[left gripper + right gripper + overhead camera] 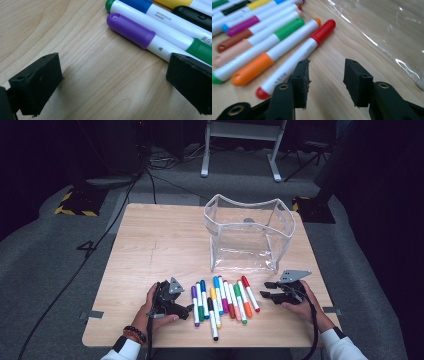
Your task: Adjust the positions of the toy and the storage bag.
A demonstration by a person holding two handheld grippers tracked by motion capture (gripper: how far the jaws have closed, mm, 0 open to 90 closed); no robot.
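A row of markers (220, 300) lies side by side on the bench (150, 250), near its front edge. The pouch (248, 234) stands behind them, toward the right, well apart from the row. The left gripper (187, 308) rests on the bench just left of the row, its jaws at the outermost marker. The right gripper (267, 289) sits just right of the row, in front of the pouch.

The pale wooden table (160, 250) is evenly lit from above — the room around it stays dark. The clear plastic pouch (387, 32) shows white glare streaks, and the near black jaws look perhaps slightly soft.
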